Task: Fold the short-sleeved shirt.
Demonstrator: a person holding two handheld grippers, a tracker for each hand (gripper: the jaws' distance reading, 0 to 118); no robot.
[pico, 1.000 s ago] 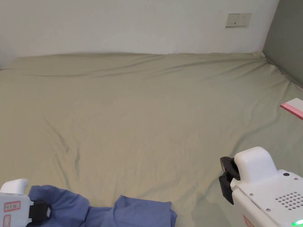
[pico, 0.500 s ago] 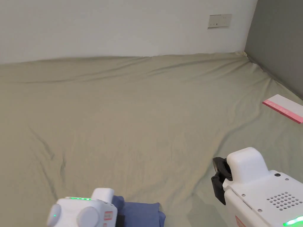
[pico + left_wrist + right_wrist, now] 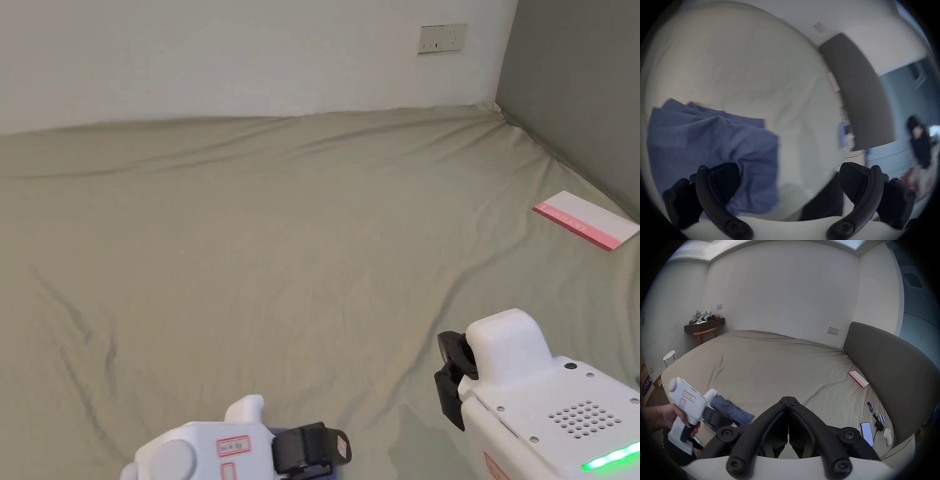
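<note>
The crumpled blue short-sleeved shirt (image 3: 735, 410) sits bunched up right at the near edge of the bed with the wrinkled beige sheet (image 3: 300, 237), down at the bed's near left part. In the left gripper view the blue fabric (image 3: 709, 146) lies in a loose heap, folds piled on each other, pretty blurry.

Tons of open room past the shirt: the sheet runs bare all the way to the white wall, and sideways to the dark grey padded headboard (image 3: 893, 369). Only stuff near that headboard side is a flat white card with a pink edge (image 3: 585, 219), well apart from the shirt, plus a phone (image 3: 867, 433) and a few small bits close to the near edge of the bed.

The white left gripper (image 3: 789, 183) hovers just over the shirt, jaws spread wide; one jaw sits in front of the fabric, the other over bare sheet, nothing pinched between them. A hand (image 3: 670, 415) holds its handle.

The white right gripper (image 3: 788, 417) is off to the side of the shirt over bare sheet, jaws pressed together tip to tip with nothing in them.
</note>
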